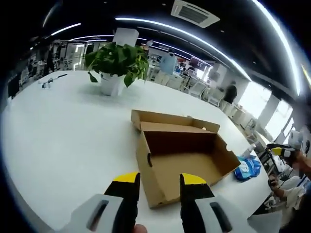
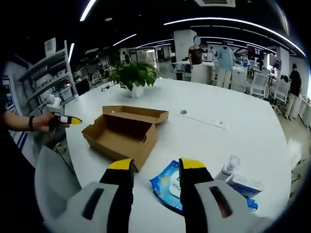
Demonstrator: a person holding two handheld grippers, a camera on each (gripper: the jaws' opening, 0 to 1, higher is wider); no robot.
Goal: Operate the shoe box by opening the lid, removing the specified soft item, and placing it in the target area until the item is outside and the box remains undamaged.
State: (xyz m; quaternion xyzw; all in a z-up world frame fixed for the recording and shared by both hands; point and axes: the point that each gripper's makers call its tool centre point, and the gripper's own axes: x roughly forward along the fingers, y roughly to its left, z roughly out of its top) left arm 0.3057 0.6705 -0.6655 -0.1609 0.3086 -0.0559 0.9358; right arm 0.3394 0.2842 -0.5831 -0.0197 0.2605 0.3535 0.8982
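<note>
Left hand-held gripper (image 1: 159,183): jaws spread, empty, facing the box.
Right hand-held gripper (image 2: 150,167): spread, empty, above blue pack (image 2: 170,187).
Shoe box (image 1: 182,158): lid open, interior bare, resting on bench (image 1: 63,141); pack lies outside, apparently delivered.

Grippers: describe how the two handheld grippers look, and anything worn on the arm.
Left gripper and right gripper: each has two pale grey jaws with black inner faces, a dark slot and yellow tips. In the right gripper view, the person's arm wears a dark wristband.

An open-plan office. Ceiling light strips (image 1: 194,36), desks with chairs (image 2: 260,82), shelving (image 2: 46,77) and standing people (image 2: 224,58) show it.
</note>
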